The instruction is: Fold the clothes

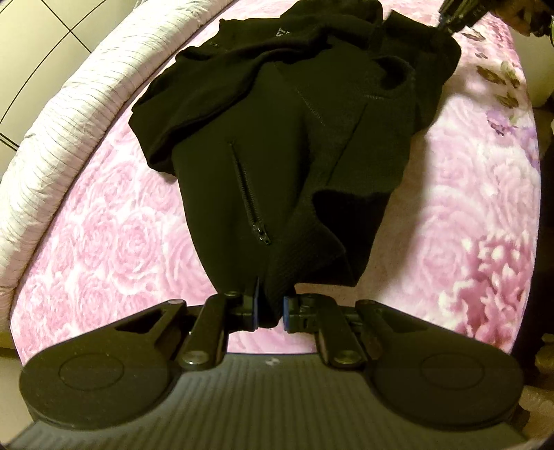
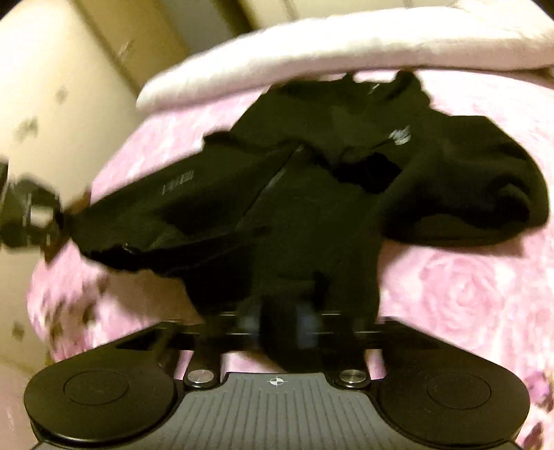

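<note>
A black zip-up jacket [image 1: 277, 114] lies crumpled on a pink rose-patterned bedspread [image 1: 104, 242]. My left gripper [image 1: 270, 308] is shut on the jacket's ribbed hem, next to a zipped pocket [image 1: 251, 204], and the cloth stretches away from it. My right gripper [image 2: 278, 323] is shut on another edge of the same jacket [image 2: 311, 207]; that view is motion-blurred. The right gripper shows at the far top in the left wrist view [image 1: 457, 14]. The left gripper shows at the left edge in the right wrist view [image 2: 31, 214], with the jacket pulled taut to it.
A white quilted cover [image 1: 59, 114] lies rolled along the bed's far side, also in the right wrist view [image 2: 311, 45]. Tiled floor [image 1: 31, 45] lies beyond it. A cream wall or cabinet [image 2: 62, 86] stands to the left of the bed.
</note>
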Tool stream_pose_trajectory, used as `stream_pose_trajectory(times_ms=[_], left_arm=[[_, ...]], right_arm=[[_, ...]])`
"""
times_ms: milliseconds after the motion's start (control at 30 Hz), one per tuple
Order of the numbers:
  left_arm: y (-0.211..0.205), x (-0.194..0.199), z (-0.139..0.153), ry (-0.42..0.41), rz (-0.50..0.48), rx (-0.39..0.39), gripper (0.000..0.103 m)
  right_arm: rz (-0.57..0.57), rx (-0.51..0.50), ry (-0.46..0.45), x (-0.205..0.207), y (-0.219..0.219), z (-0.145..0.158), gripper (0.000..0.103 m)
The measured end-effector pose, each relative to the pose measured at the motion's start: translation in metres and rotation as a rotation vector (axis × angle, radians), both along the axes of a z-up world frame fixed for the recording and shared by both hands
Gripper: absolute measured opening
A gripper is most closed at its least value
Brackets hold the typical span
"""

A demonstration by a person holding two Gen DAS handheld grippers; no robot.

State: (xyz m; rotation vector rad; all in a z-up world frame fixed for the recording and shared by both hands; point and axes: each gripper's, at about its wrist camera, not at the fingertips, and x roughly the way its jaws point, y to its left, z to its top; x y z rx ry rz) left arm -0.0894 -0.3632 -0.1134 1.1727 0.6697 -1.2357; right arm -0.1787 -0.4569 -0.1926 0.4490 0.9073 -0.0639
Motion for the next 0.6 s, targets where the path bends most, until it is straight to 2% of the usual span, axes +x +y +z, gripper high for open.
stream_pose_trajectory(times_ms=[100, 200, 367, 467, 533, 600], left_arm=[[0.005, -0.017, 0.013, 0.001, 0.002, -0.001, 0.009], [0.012, -0.049, 0.028, 0.017, -0.025, 0.021, 0.007], [0.029, -0.116, 0.038, 0.051, -0.057, 0.08, 0.006], [0.039, -0.156, 0.017, 0.081, -0.063, 0.147, 0.006], [0.044, -0.177, -0.008, 0.126, -0.053, 0.231, 0.005], [0.053, -0.196, -0.026, 0.153, -0.051, 0.304, 0.005]], right_arm=[[0.144, -0.029, 0.011, -0.01, 0.014, 0.017, 0.006], [0.316, -0.089, 0.022, -0.041, 0.033, 0.041, 0.005], [0.508, -0.244, 0.116, -0.1, 0.044, 0.075, 0.005], [0.571, -0.325, 0.198, -0.132, 0.039, 0.07, 0.005], [0.594, -0.357, 0.262, -0.147, 0.037, 0.053, 0.005], [0.625, -0.391, 0.324, -0.154, 0.043, 0.036, 0.011]])
